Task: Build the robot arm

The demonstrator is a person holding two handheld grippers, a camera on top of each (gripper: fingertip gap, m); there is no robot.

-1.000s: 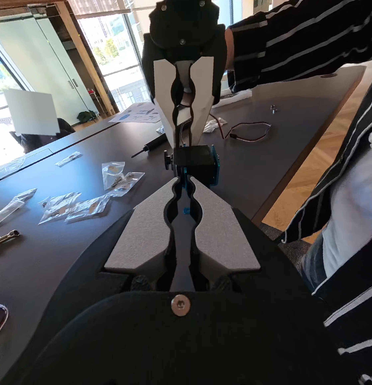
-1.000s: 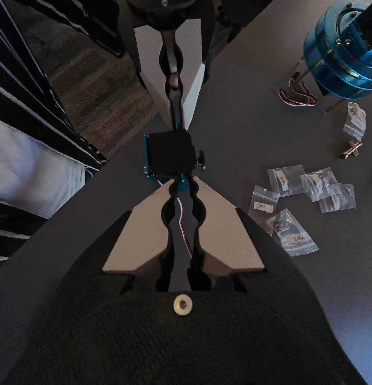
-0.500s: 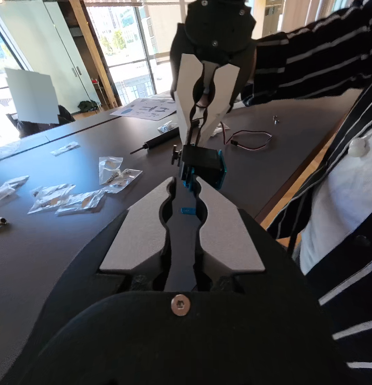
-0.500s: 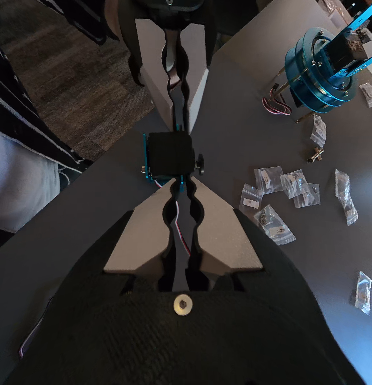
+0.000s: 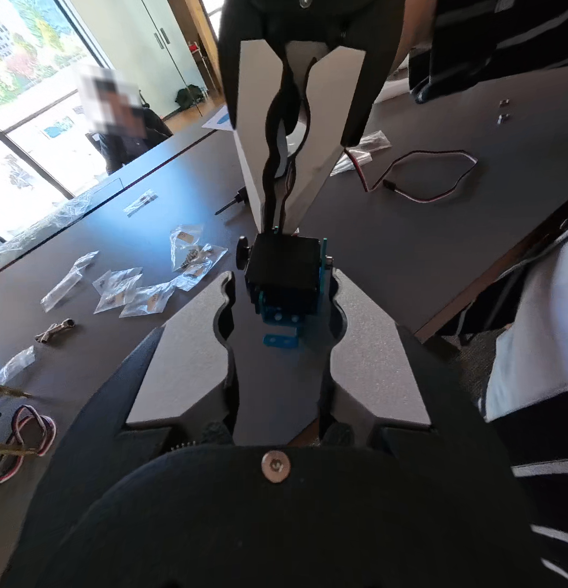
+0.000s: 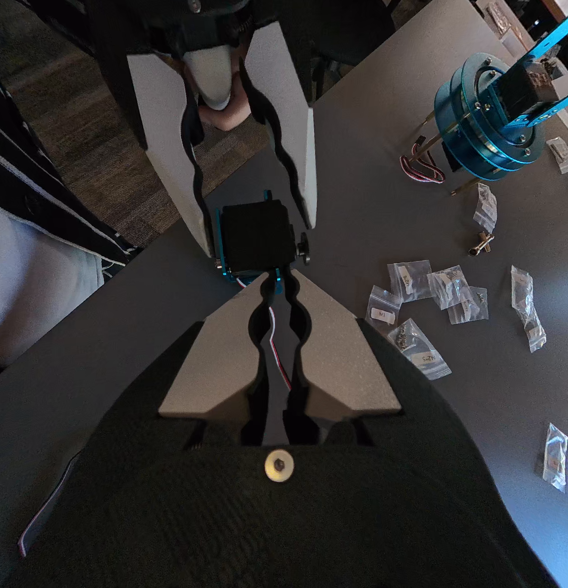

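A black servo (image 5: 282, 267) in a blue metal bracket (image 5: 281, 340) sits between the two grippers, near the dark table's edge. My left gripper (image 5: 282, 276) is open, its fingers standing either side of the servo without gripping it. My right gripper (image 6: 277, 278) is shut on a blue tab of the bracket at the servo's (image 6: 257, 241) far end. The servo's red and white wire (image 6: 276, 346) runs back between the right fingers. The right gripper also shows in the left wrist view (image 5: 276, 227), coming down from above. The open left gripper shows in the right wrist view (image 6: 260, 237).
Several small plastic bags of screws (image 5: 142, 292) lie on the table (image 5: 403, 238), also seen from the right (image 6: 435, 296). A blue round base on brass legs (image 6: 486, 127), a cross wrench (image 6: 481, 243), a looped cable (image 5: 429, 178) and a screwdriver (image 5: 235, 203) lie around. The table edge (image 5: 499, 264) runs on the right. The tips of both grippers are at nearly the same place. My left gripper's tips are some 25 centimetres from the cross wrench (image 6: 481, 243). The left camera catches it too, in the left wrist view (image 5: 55, 330).
My left gripper has opened and let go of the blue bracket. My right gripper stays shut on the bracket. Both views have drawn closer to the servo.
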